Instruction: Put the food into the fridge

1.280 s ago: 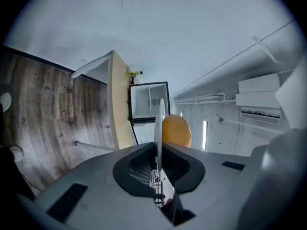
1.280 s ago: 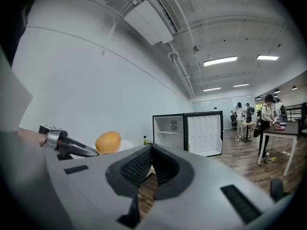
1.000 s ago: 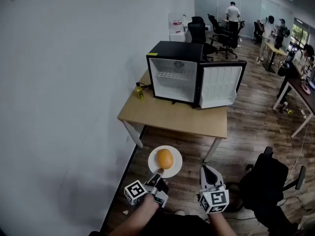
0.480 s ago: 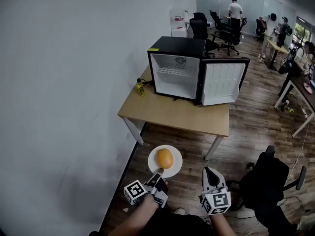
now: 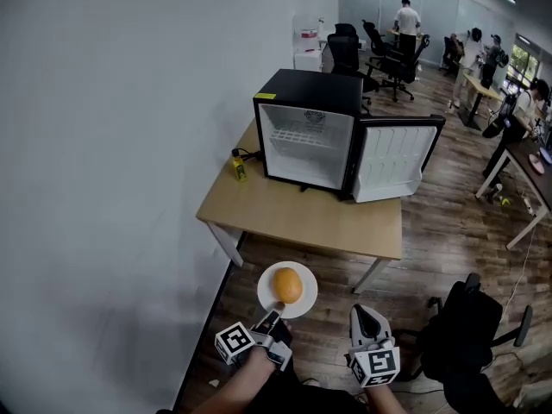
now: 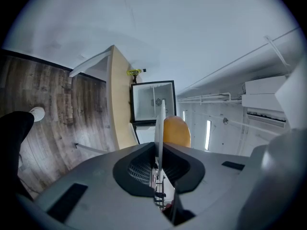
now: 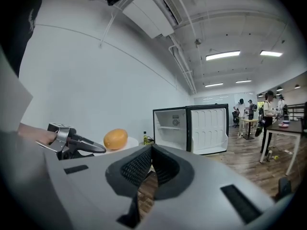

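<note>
A white plate (image 5: 302, 301) carries one orange fruit (image 5: 288, 285). My left gripper (image 5: 276, 308) is shut on the plate's near rim and holds it level above the wooden floor. In the left gripper view the plate (image 6: 159, 121) shows edge-on between the jaws, with the fruit (image 6: 176, 132) beside it. My right gripper (image 5: 366, 316) hovers to the right of the plate, shut with nothing in it (image 7: 150, 150). The black mini fridge (image 5: 306, 136) stands on a wooden table (image 5: 302, 218) ahead. Its door (image 5: 392, 158) is swung open to the right, showing a white inside.
A small yellow bottle (image 5: 236, 167) stands on the table left of the fridge. A white wall (image 5: 112, 162) runs along the left. A black office chair (image 5: 466, 317) is close on my right. Further back are desks, chairs and several people (image 5: 405, 20).
The head view has shifted a little, so the plate and both grippers sit slightly lower in frame. The left grip on the plate is unchanged and the right gripper stays shut.
</note>
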{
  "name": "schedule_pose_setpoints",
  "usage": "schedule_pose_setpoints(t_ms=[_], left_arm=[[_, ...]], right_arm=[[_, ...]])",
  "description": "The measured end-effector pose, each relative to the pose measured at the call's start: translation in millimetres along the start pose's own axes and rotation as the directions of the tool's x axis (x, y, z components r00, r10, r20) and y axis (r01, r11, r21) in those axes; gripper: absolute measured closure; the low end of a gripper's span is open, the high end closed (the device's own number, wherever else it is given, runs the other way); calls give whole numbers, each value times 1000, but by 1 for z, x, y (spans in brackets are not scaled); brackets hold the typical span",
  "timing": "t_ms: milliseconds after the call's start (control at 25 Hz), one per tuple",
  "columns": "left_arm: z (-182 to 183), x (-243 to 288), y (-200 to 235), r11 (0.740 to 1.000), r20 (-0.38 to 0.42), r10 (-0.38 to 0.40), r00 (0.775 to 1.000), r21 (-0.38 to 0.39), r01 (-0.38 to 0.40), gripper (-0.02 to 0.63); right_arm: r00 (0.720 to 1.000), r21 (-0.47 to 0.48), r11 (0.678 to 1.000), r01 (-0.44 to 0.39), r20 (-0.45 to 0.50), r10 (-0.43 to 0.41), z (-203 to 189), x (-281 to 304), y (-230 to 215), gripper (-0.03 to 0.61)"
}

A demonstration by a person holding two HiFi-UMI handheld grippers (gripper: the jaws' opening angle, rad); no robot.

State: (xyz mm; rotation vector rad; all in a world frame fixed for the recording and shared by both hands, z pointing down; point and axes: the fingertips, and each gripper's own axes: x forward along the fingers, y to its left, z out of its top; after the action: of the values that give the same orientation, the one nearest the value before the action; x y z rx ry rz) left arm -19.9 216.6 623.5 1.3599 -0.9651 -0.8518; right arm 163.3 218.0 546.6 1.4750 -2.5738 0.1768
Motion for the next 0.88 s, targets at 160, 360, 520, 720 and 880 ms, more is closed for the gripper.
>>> schedule_pose_setpoints(t_ms=[160,360,520,720,880], left_arm=[[27,35,5,1000,-24,23,999,-12,-23,583],[66,81,-10,1000,-75,5,997,5,-4,583],[98,114,-18,1000,-108,8,994,7,-8,583],[137,146,-19,1000,-131,9,991,17,-7,583],[164,167,-18,998,-153,13,988,67,-2,583]], right_arm=[[1000,-4,1000,17,-10,-17,10,46,-13,518],[999,2,999,37,-11,-37,35,106,-22,518],[998,10,998,63,-7,-63,52,150,-26,518],[996,26,995,92,-8,-92,63,196,-29,518],[994,29,993,113,-15,-113,63,229,-28,518]])
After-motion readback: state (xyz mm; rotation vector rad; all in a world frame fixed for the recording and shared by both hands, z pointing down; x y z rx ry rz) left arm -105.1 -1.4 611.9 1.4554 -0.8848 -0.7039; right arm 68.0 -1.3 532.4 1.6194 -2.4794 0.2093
